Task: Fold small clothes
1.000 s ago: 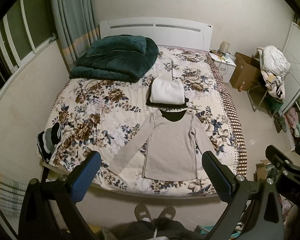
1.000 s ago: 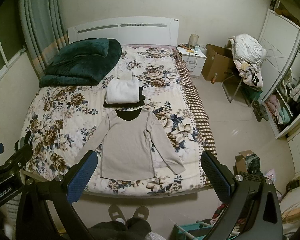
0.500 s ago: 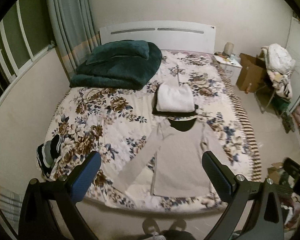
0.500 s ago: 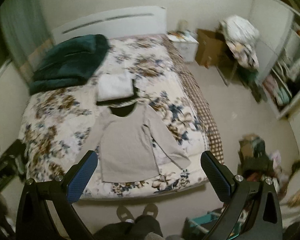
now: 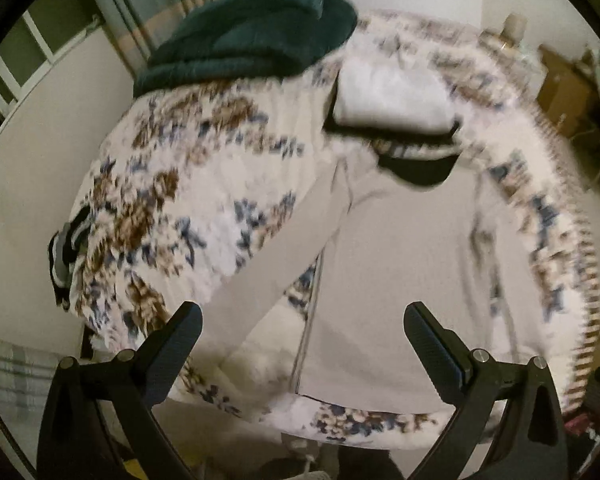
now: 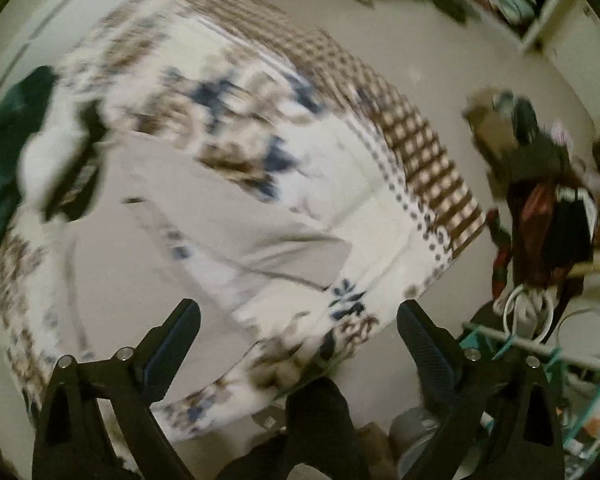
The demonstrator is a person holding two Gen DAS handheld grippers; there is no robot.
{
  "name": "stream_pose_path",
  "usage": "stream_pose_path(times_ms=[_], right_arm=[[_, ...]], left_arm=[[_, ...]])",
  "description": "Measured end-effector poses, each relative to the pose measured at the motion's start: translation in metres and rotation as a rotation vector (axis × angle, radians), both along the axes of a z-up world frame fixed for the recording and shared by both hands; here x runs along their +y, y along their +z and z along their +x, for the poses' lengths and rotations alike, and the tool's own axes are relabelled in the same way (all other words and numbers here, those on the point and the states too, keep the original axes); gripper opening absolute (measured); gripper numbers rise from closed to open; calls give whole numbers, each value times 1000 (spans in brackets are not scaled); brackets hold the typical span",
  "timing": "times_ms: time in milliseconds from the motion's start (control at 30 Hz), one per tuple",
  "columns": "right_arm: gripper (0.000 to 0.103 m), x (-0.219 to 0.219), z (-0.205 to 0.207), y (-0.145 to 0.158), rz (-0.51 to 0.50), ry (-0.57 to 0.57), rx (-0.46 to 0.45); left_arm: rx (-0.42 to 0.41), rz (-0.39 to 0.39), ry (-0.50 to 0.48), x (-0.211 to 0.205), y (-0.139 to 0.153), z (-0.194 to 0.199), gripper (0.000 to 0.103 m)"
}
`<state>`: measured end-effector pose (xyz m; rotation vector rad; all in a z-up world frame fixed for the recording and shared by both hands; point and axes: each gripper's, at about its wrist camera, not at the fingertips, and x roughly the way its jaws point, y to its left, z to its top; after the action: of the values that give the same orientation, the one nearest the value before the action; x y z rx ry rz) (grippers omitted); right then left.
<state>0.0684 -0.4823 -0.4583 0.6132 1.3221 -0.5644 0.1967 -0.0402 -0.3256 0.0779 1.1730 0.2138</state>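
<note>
Above the bed's foot edge, the left gripper point(image 5: 302, 332) and right gripper point(image 6: 298, 330) hang with jaws spread wide, holding nothing. Beyond them the long-sleeved grey knit top point(image 5: 400, 280) lies flat on the floral-print quilt point(image 5: 172, 208), hem near the edge, sleeves angled outward; bare floor point(image 6: 440, 64) lies rightward.

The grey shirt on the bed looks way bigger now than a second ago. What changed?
Both grippers moved in toward the bed: the left gripper now hangs over the grey shirt near its left sleeve, and the right gripper swung toward the right sleeve. Both are open and hold nothing. The shirt lies spread flat as before, and the folded white garment and green blanket stayed put.
</note>
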Motion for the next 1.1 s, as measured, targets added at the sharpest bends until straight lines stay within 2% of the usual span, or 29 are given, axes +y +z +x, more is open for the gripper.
stream_pose_path(times_ms=[167, 267, 333, 433, 467, 533, 600, 633, 767, 900, 1100], right_arm=[[93, -44, 8, -129, 118, -116, 77], [90, -60, 7, -181, 155, -190, 105], [89, -73, 6, -210, 196, -256, 87], [82, -77, 6, -232, 224, -312, 33], [81, -76, 7, -234, 205, -312, 34], [61, -67, 14, -232, 131, -294, 9], [11, -59, 19, -230, 95, -272, 4], [2, -55, 21, -230, 89, -266, -6], [2, -35, 32, -206, 21, -234, -38], [2, -15, 40, -173, 2, -191, -82], [2, 58, 57, -102, -17, 4, -145]], left_arm=[[94, 37, 40, -2, -81, 4, 103], [134, 49, 53, -4, -119, 4, 103], [159, 38, 49, -4, -141, 5, 103], [166, 39, 24, -5, -162, 6, 103], [161, 41, 15, -5, -168, 7, 103], [164, 42, 6, -2, -178, 8, 103], [175, 33, 14, 4, -185, 9, 103], [176, 25, 22, 8, -186, 9, 103], [159, 15, 35, 22, -180, 8, 103], [151, 6, 55, 42, -173, 4, 103], [145, 13, 97, 71, -169, -7, 103]])
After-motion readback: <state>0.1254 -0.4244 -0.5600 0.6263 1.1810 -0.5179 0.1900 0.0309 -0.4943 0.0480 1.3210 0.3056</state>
